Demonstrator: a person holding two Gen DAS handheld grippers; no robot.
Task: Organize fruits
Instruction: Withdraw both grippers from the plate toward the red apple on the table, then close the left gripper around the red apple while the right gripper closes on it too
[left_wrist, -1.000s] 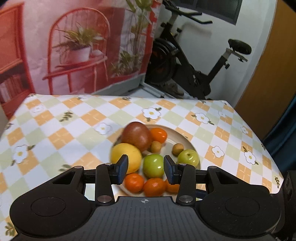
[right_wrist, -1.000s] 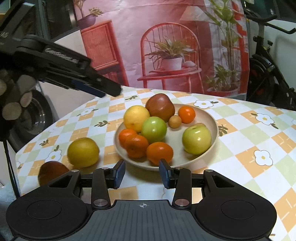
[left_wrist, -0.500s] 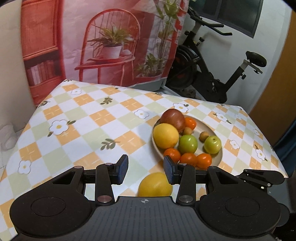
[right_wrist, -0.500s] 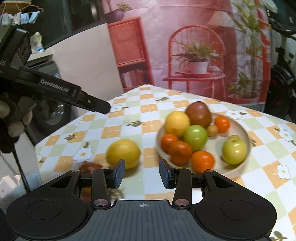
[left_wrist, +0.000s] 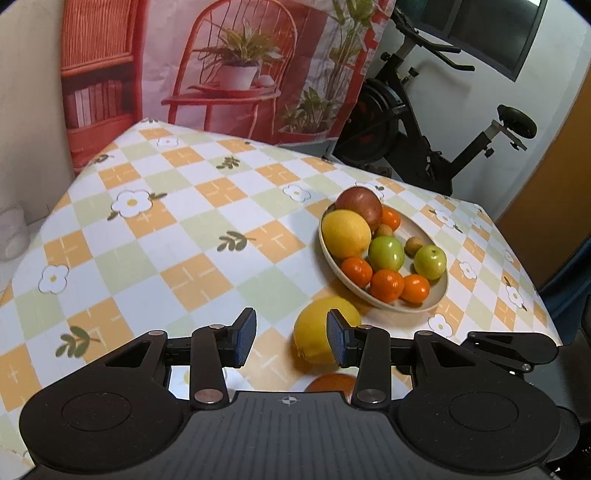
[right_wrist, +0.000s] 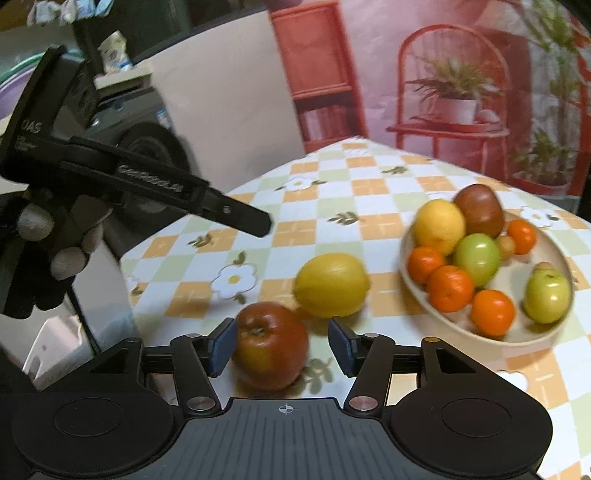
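Right gripper, jaws just opening and parted wider than the fruit, nothing clamped: red apple on the counter between the fingers, close against the left one, gap at the right one. At 1 o'clock just beyond, lemon, long axis 9-to-3. At 2 o'clock farther, bowl of mixed fruit. Left gripper, narrowly parted, empty; lemon dead ahead at 12 o'clock, its right side behind the right finger. Right gripper judged nearer the apple.
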